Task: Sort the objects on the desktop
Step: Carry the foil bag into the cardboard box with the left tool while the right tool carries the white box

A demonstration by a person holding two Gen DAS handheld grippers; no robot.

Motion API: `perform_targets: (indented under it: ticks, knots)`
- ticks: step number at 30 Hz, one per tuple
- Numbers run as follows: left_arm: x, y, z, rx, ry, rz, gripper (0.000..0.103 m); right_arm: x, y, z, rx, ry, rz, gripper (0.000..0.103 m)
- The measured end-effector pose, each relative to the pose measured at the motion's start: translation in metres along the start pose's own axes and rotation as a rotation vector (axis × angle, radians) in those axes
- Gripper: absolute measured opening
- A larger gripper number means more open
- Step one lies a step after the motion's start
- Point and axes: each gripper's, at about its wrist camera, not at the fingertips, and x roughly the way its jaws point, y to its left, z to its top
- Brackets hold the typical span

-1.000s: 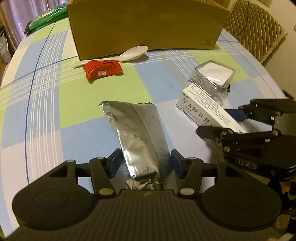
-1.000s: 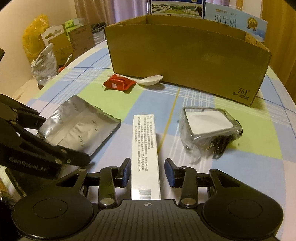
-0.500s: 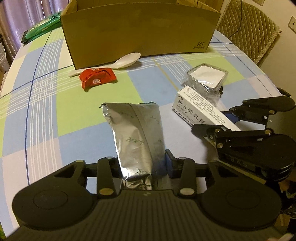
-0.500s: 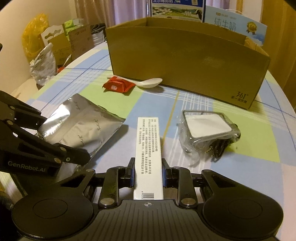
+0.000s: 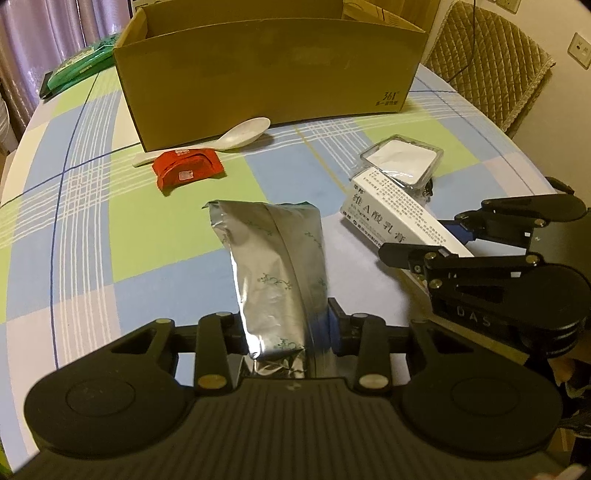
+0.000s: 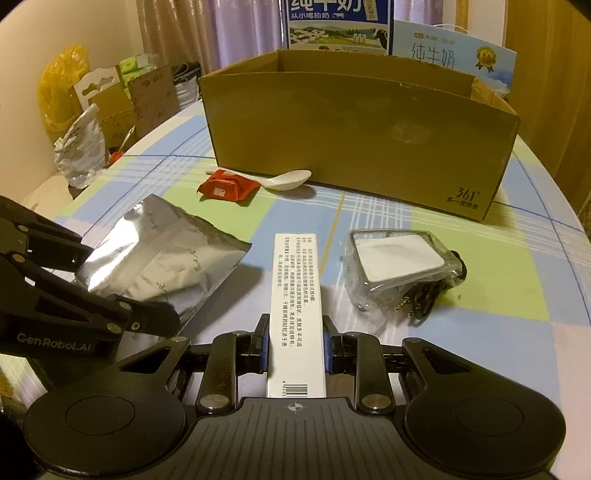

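Note:
My left gripper (image 5: 284,326) is shut on the near end of a silver foil pouch (image 5: 273,254), which is lifted off the checked tablecloth. My right gripper (image 6: 295,345) is shut on a long white ointment box (image 6: 295,288), also raised; the same box (image 5: 391,218) shows in the left wrist view, held by the right gripper (image 5: 461,240). The foil pouch (image 6: 162,258) hangs at the left of the right wrist view. A red packet (image 5: 186,170), a white spoon (image 5: 236,136) and a bagged clear case with cables (image 6: 399,266) lie on the table before the open cardboard box (image 5: 266,66).
The tablecloth (image 5: 74,221) is blue, green and white checks. A green packet (image 5: 77,68) lies at the far left edge. A quilted chair (image 5: 491,66) stands at the right. Milk cartons (image 6: 340,26) rise behind the box; bags and small boxes (image 6: 92,122) crowd the left.
Both grippers went from open to shut, the left on the foil pouch, the right on the white box. Both items have since lifted off the table and moved toward the cardboard box.

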Motion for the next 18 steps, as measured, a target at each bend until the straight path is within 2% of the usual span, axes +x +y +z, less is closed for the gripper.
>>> perform_targets:
  ticks: [8,18]
  knots:
    - [-0.011,0.009,0.002,-0.036,-0.033,-0.012,0.031,-0.004,-0.003,0.003,0.016,-0.021,0.000,0.023]
    - [-0.013,0.002,0.008,-0.014,-0.032,0.013,0.032,-0.009,-0.007,0.005,0.028,-0.040,-0.004,0.023]
